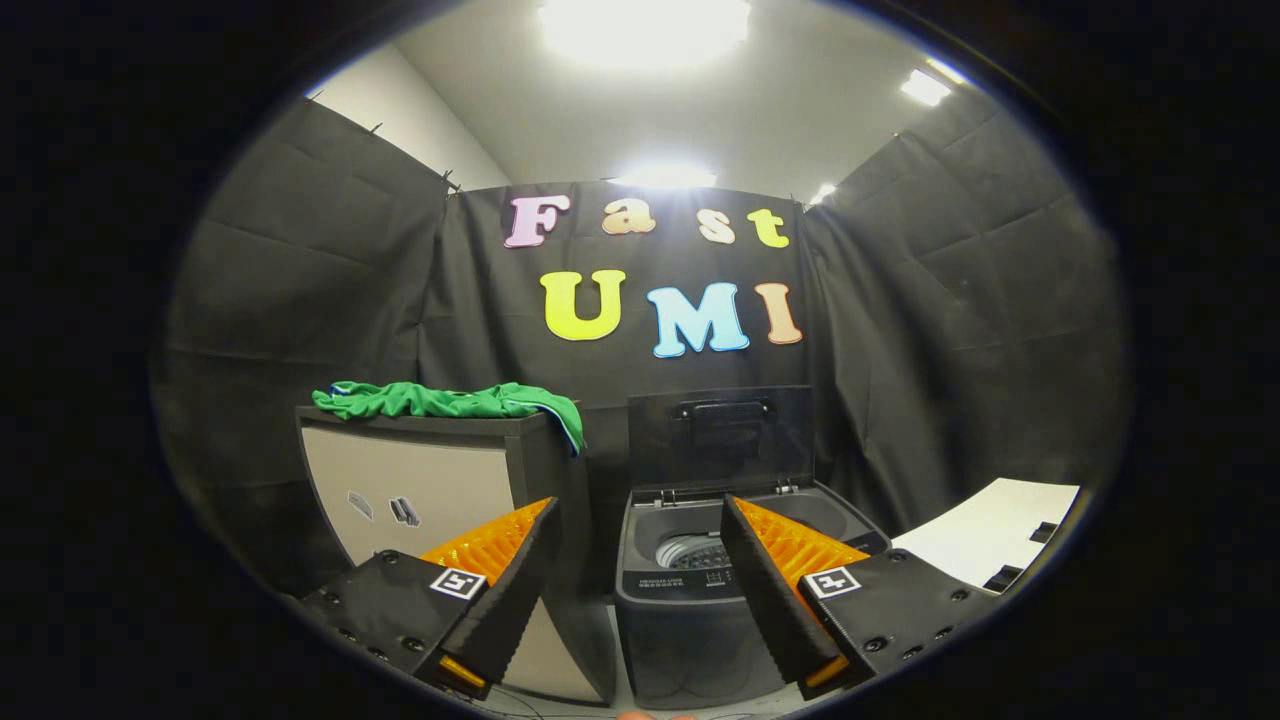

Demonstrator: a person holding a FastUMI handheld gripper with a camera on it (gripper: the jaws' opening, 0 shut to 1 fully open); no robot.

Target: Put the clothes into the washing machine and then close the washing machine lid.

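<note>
Gripper (640,520) held in the air, fingers spread wide, nothing between them. Washing machine (690,600) stands on the floor just ahead, seen through the gap and partly behind the right finger. Its lid (720,435) is up, leaning back toward the booth wall; drum opening visible below it. Green clothes (450,400) lie in a heap on top of a cabinet (430,490), beyond the left finger and above it, one end hanging over the cabinet corner nearest the machine. White board (990,540) lies beyond the right finger.
</note>
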